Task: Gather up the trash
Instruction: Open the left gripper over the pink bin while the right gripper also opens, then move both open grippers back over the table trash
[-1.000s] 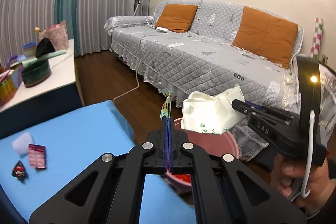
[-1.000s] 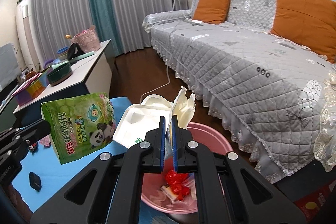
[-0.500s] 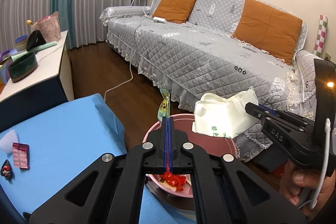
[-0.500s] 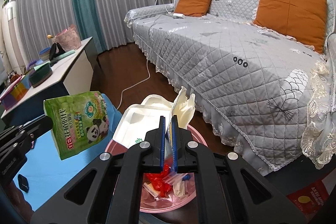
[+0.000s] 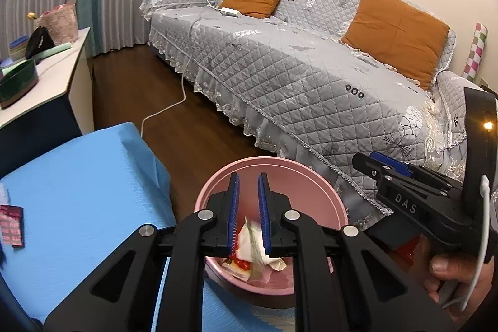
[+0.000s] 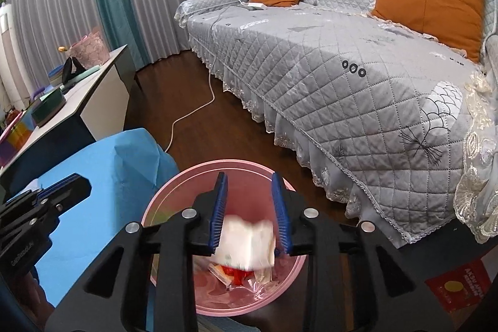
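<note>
Dropping light, crumpled wrappers [image 6: 246, 241] into the pink bin [image 6: 174, 192], your tongs, left [image 5: 248, 201] and right [image 6: 250, 201], have just been opening, empty; pinch edges.

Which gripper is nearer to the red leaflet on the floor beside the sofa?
Right. The right gripper hangs over the pink bin, and the red leaflet lies on its side. The left gripper is over the blue table.

Home living room: quilted sofa [image 5: 311, 77], orange cushions [image 5: 395, 30], curtains [image 6: 93, 5], wood floor [image 5: 162, 89].

Pink bin [image 5: 306, 176] mouth open above; sofa [image 5: 311, 77] crowds its far side.
</note>
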